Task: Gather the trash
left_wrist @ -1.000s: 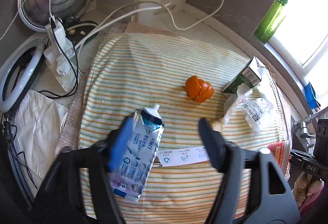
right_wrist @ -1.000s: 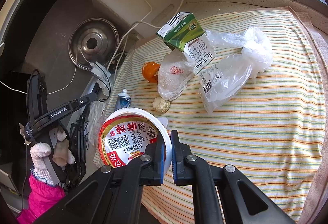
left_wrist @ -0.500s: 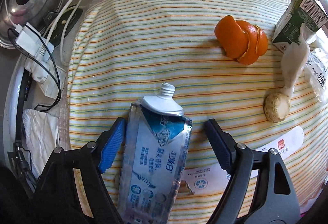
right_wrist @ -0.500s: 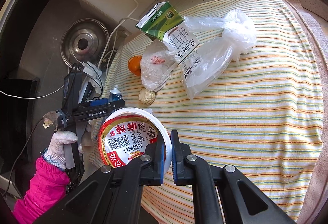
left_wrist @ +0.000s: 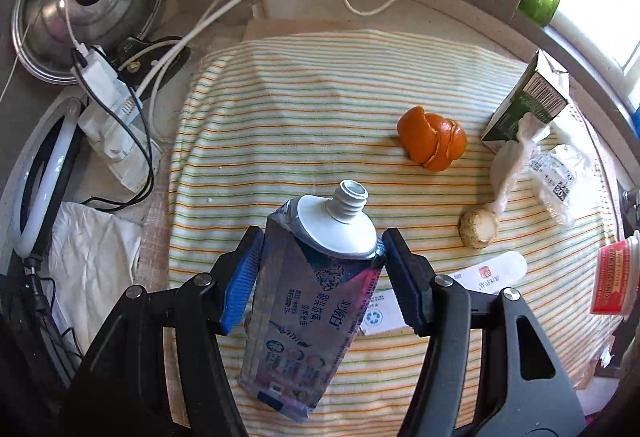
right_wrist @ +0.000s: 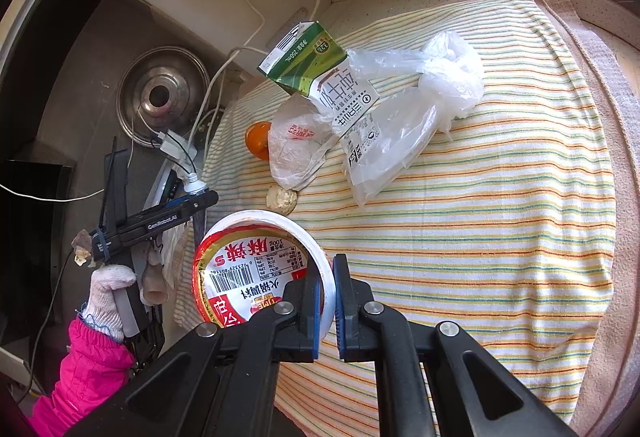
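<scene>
Lying on the striped cloth (left_wrist: pixel 320 85) over the tabletop, one flattened toothpaste tube (left_wrist: pixel 312 301) points its uncapped nozzle away from the camera, long axis running along the left gripper (left_wrist: pixel 320 277), whose jaws are closing around it; the right pad touches the tube's shoulder, the left pad's contact cannot be told. Rightward lie one orange peel (left_wrist: pixel 432 143), one ginger stub (left_wrist: pixel 478 229), one green milk carton (left_wrist: pixel 524 105) and two crumpled plastic bags (right_wrist: pixel 400 125). One instant-noodle cup (right_wrist: pixel 256 269), empty as far as seen, is clamped by its rim in the right gripper (right_wrist: pixel 328 301), mouth tipped sideways.
</scene>
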The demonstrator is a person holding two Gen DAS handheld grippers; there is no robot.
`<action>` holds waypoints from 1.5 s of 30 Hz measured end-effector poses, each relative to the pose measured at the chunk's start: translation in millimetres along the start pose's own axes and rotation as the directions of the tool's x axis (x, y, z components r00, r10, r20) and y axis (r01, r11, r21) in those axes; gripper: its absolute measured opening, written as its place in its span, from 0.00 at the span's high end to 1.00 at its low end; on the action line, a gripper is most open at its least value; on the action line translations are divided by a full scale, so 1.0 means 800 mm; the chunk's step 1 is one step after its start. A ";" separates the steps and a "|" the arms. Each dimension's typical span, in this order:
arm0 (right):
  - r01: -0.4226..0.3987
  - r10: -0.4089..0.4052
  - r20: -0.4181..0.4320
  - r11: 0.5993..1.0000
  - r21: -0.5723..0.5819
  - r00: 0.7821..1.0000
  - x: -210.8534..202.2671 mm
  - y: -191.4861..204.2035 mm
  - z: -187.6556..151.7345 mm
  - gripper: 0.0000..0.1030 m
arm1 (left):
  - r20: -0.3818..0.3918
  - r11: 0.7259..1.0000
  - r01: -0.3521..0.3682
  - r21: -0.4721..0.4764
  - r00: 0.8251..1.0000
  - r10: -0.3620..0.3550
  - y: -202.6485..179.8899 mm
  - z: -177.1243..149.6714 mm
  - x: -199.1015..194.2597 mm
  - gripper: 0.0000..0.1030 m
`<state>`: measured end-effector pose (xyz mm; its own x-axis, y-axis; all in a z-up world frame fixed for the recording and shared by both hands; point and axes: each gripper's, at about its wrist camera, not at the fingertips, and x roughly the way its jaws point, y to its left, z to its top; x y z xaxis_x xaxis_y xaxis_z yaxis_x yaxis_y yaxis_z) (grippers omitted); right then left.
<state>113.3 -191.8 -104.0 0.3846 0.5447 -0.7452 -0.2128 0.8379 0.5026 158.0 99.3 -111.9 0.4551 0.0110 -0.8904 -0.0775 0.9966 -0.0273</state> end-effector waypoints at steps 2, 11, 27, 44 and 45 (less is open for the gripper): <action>0.000 0.000 0.004 1.000 -0.009 1.000 -0.001 0.006 -0.001 0.97 | 0.033 1.000 0.003 -0.010 0.999 -0.003 -0.001 0.000 -0.021 0.40; -0.014 0.015 0.008 0.999 -0.050 1.000 0.000 0.040 -0.016 0.97 | 0.133 0.999 0.016 -0.044 0.991 -0.010 0.021 -0.033 -0.085 0.40; -0.005 0.007 0.035 0.997 -0.077 0.999 -0.013 0.081 -0.054 0.97 | 0.237 0.994 0.102 -0.030 0.967 -0.092 0.023 -0.075 -0.171 0.40; 0.016 -0.017 -0.004 0.991 -0.134 1.000 -0.012 0.128 -0.145 0.97 | 0.193 0.977 0.204 -0.055 0.963 -0.190 0.016 -0.204 -0.198 0.40; 0.016 -0.018 -0.011 0.991 -0.133 1.000 -0.010 0.130 -0.152 0.97 | 0.183 0.977 0.207 -0.059 0.964 -0.193 0.015 -0.213 -0.195 0.40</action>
<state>-21.0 -104.9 -99.2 0.3781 0.5297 -0.7592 -0.3244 0.8439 0.4273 -65.5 95.8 -50.7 0.6160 -0.1669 -0.7698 -0.0343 0.9707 -0.2379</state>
